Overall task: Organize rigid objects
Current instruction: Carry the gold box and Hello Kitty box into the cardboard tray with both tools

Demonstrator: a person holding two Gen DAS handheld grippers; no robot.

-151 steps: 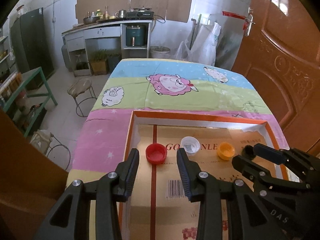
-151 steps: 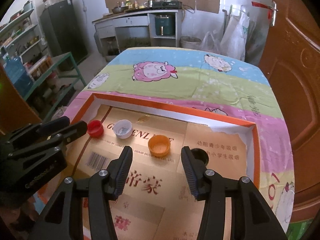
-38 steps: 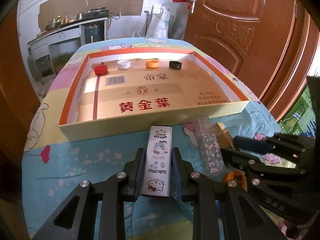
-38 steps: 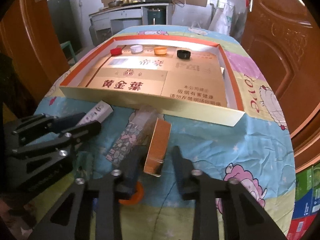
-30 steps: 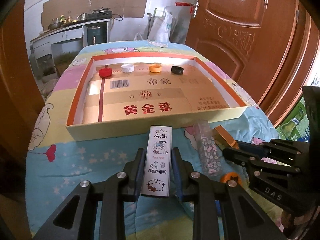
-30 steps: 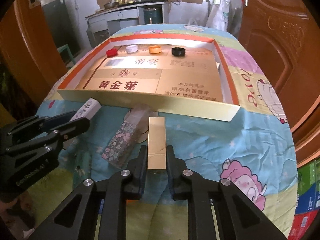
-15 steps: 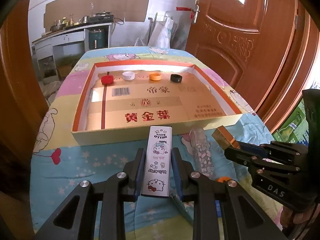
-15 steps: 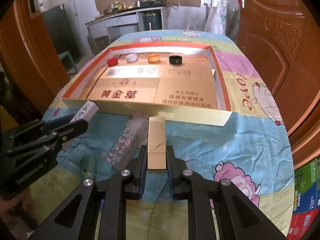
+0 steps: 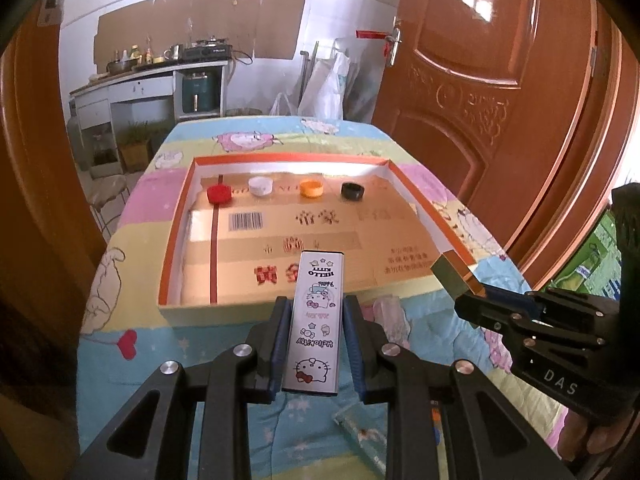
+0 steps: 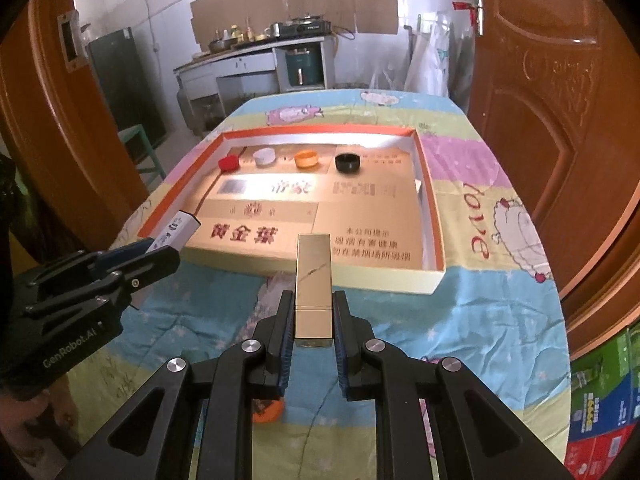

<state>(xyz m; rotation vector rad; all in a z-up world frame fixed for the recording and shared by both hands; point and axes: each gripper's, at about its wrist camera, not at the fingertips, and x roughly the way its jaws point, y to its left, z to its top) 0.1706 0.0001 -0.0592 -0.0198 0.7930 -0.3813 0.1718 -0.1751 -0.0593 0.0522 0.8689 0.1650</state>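
tray on bench | four caps in row along tray's far wall | patterned tube before tray

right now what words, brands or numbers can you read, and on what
"HELLO KITTY" and "hello kitty": white box in the left gripper.
"DAS": right gripper body, seen from the left wrist.
"GenRobot.AI": left gripper body, seen from the right wrist.
"黄金葉": cardboard tray floor.
Barcode digits, small print on the tray: too blurred.
Gold box: no text.

Bright daylight, fisheye-warped edges, dark vignetted corners.
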